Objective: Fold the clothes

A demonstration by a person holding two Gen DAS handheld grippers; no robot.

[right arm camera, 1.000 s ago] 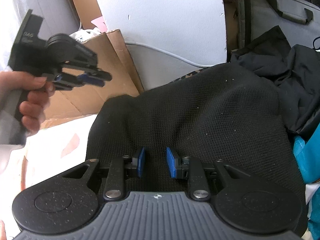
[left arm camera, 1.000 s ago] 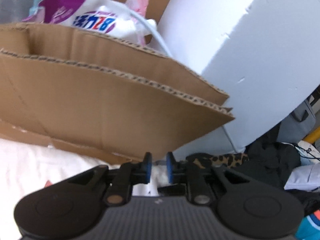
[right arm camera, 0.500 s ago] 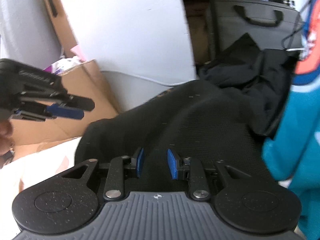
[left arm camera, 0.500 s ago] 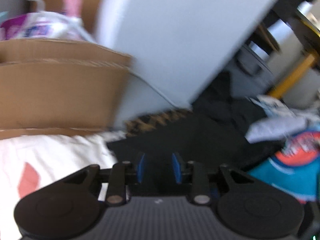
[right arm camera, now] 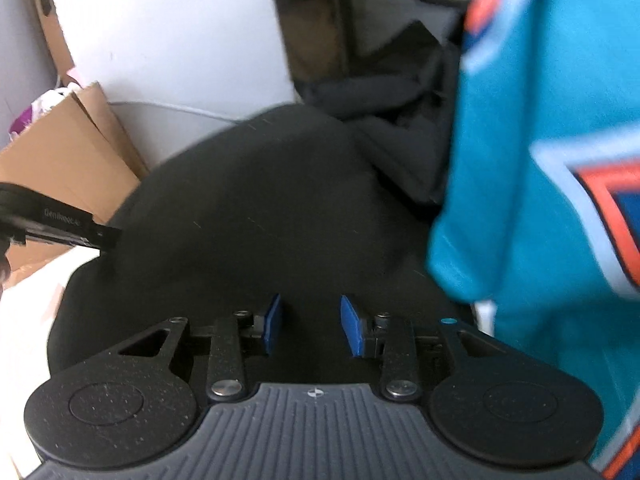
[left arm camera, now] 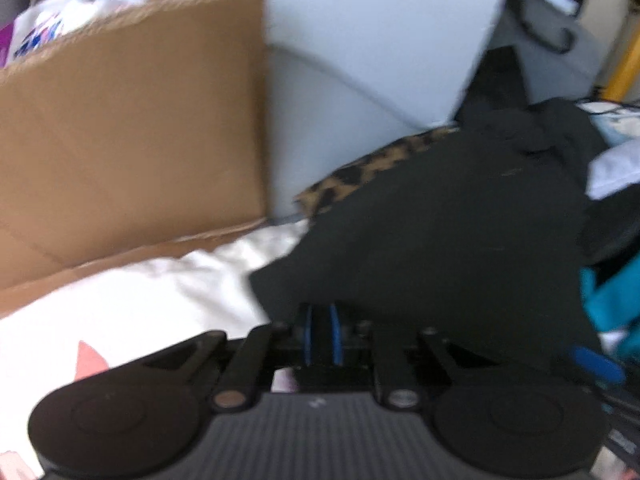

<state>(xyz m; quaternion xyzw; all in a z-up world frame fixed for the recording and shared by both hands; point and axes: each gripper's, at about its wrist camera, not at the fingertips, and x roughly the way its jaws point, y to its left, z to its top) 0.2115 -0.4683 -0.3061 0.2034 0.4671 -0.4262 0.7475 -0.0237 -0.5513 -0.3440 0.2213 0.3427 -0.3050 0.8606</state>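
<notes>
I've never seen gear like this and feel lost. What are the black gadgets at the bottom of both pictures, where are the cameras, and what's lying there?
Each gadget is a hand-held gripper with two blue-padded fingers; a person holds one in each hand. A camera on each looks forward along its fingers. One picture is from the left gripper, the other from the right gripper. Both point at a black garment lying on a white sheet. The left fingers are nearly closed at the garment's edge, probably pinching it, though blur hides that. The right fingers are open. A teal jersey hangs close on the right, and a cardboard box stands behind.
</notes>
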